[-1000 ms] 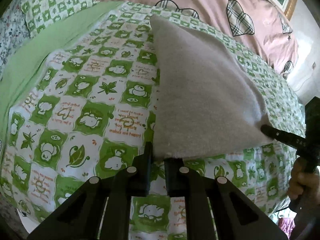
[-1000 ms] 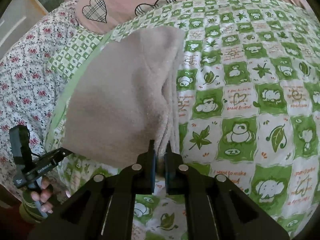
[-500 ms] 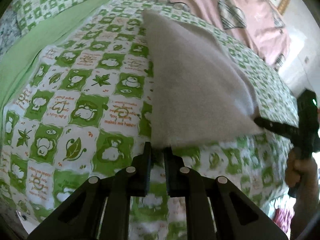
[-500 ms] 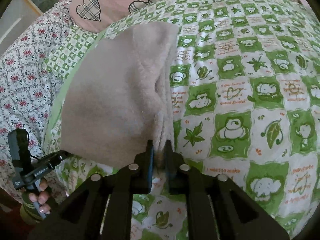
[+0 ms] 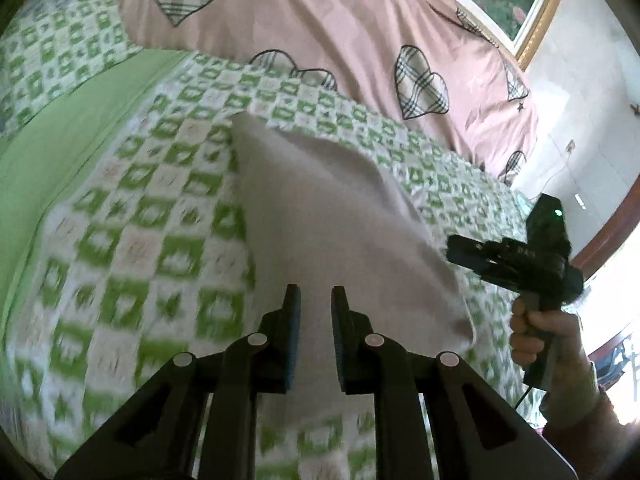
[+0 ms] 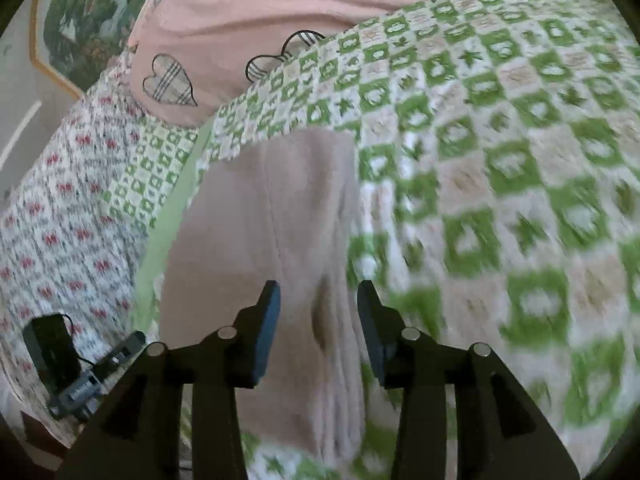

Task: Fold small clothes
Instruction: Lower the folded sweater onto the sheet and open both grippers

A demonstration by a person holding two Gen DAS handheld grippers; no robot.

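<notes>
A: Largest first?
B: Green-and-white checked bedspread (image 5: 132,216) filling both views; pink heart-print quilt (image 5: 340,40) across 12 o'clock; floral sheet (image 6: 52,216) at 9 o'clock in the right view

A: And the garment?
B: Folded beige fleece cloth (image 5: 320,216) lying flat on the bedspread, centre, running from 12 down to 6 o'clock

A: Tongs?
B: Left gripper (image 5: 316,300) opening, narrow gap, cloth beneath, pads not pressing; right gripper (image 6: 318,292) opening wider, poised over the cloth's folded edge, gripping nothing

beige garment (image 5: 320,216), green-checked bedspread (image 5: 132,216)
</notes>
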